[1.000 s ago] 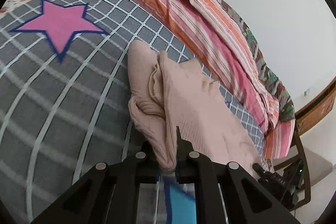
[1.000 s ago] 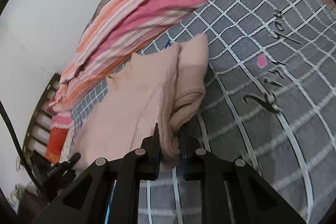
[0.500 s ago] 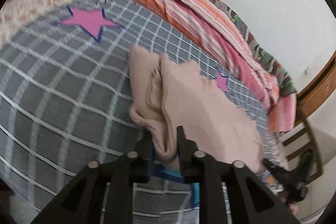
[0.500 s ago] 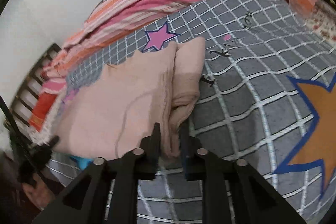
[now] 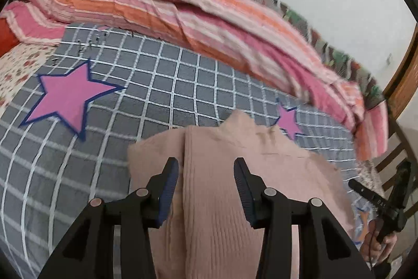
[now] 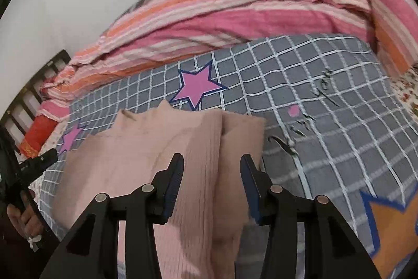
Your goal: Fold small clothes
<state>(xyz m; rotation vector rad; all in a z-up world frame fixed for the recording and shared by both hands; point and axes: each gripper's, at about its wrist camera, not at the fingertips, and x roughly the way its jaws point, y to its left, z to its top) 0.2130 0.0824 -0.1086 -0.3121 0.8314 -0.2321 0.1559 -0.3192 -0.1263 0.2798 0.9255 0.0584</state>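
Observation:
A pale pink ribbed knit garment [image 5: 214,187] lies folded on the grey checked bedspread [image 5: 156,85], one side folded inward along a lengthwise crease. My left gripper [image 5: 206,165] hovers just above its left part, jaws opening, pads clear of the cloth. In the right wrist view the same garment [image 6: 162,148] shows its folded right edge. My right gripper [image 6: 211,162] hangs over that edge, jaws opening too, nothing pinched. Each view catches the other gripper at its side edge, with the hand that holds it.
A striped pink and orange quilt [image 5: 209,15] is bunched along the far side of the bed against a white wall. Pink stars [image 5: 68,96] and an orange star [image 6: 392,224] mark the bedspread. A wooden headboard [image 5: 407,64] and a chair stand at the right.
Both grippers were shut on the garment's near corners; they have let go and their jaws now stand apart. Both rose and rolled level, and the garment now lies flat on the bedspread.

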